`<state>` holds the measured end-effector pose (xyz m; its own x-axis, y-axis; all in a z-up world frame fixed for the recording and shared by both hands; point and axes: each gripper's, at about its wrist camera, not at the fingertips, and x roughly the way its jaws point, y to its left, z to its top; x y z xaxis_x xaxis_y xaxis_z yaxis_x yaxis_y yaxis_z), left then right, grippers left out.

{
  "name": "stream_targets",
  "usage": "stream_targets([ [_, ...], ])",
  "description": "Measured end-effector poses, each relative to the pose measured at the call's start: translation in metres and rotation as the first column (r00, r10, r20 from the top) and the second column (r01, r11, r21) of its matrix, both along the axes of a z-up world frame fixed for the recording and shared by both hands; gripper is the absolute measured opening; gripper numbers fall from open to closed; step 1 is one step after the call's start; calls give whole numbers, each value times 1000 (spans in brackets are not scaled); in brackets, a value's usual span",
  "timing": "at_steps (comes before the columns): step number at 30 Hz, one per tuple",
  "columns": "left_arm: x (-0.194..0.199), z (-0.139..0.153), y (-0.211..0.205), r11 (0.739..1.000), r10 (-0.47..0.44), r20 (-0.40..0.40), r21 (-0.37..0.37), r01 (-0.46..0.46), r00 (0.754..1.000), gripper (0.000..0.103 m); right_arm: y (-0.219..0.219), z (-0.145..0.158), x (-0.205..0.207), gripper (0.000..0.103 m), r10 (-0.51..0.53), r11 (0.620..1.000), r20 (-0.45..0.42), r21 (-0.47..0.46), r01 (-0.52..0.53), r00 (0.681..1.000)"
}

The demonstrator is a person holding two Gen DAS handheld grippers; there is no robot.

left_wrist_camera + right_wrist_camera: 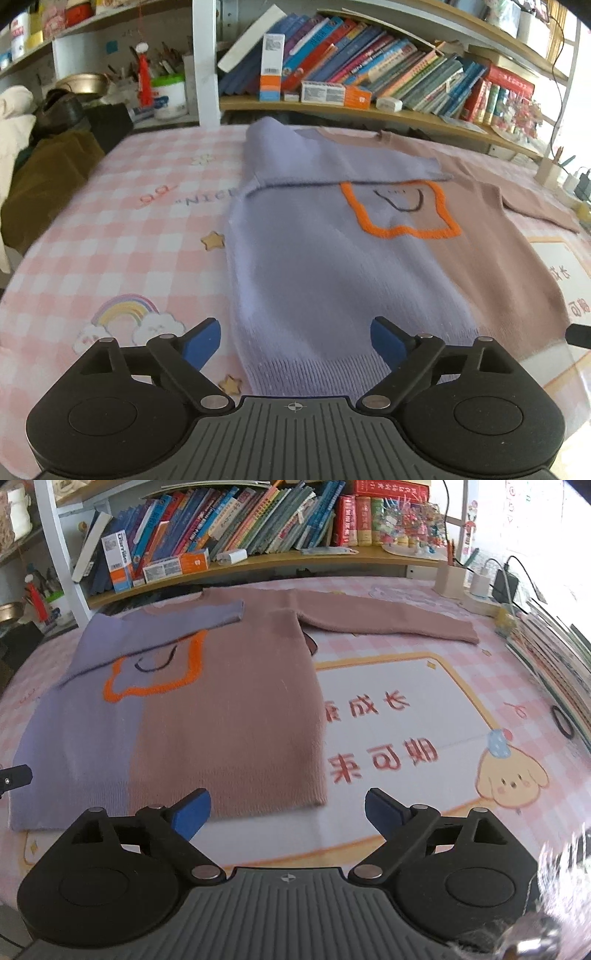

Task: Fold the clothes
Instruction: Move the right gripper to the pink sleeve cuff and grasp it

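The two-tone knitted sweater point(207, 709), lilac on one half and dusty pink on the other with an orange outlined patch, lies flat on the pink checked desk point(122, 229) ahead of both grippers; its lilac sleeve point(332, 162) is already folded across the chest while the pink sleeve point(388, 618) lies stretched out ahead and to the right, so the fold appears half begun. The left gripper point(295, 345) hovers over the lilac hem, jaws wide apart and holding nothing. The right gripper point(288, 814) stands just short of the pink hem corner, equally spread and empty.

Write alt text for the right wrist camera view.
A half-lavender, half-mauve sweater lies flat on a pink checked tablecloth, its lavender sleeve folded across the chest, its mauve sleeve stretched out. The open right hand-held gripper is above the hem.
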<state>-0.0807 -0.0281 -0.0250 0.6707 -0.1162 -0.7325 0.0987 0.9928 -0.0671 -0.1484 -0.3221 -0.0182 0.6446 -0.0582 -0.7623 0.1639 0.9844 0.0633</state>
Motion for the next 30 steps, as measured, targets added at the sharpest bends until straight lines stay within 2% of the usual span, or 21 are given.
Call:
stream_targets([
  [3, 2, -3, -4, 1000, -11, -14, -8, 11, 1000, 91, -4, -2, -5, 91, -24, 1000, -13, 0, 24, 1000],
  [9, 4, 5, -19, 999, -32, 27, 2, 32, 999, 91, -18, 0, -3, 91, -43, 999, 7, 18, 43, 999],
  [15, 11, 7, -36, 1000, 21, 34, 9, -21, 999, 91, -47, 0, 13, 91, -46, 998, 21, 50, 45, 999],
  [21, 17, 13, -72, 991, 130, 39, 23, -130, 991, 91, -95, 0, 44, 91, 1, 996, 34, 84, -4, 999],
  [30, 11, 9, -150, 979, 189, 46, 67, -191, 981, 92, -196, 0, 99, 92, 12, 991, 61, 130, -20, 998],
])
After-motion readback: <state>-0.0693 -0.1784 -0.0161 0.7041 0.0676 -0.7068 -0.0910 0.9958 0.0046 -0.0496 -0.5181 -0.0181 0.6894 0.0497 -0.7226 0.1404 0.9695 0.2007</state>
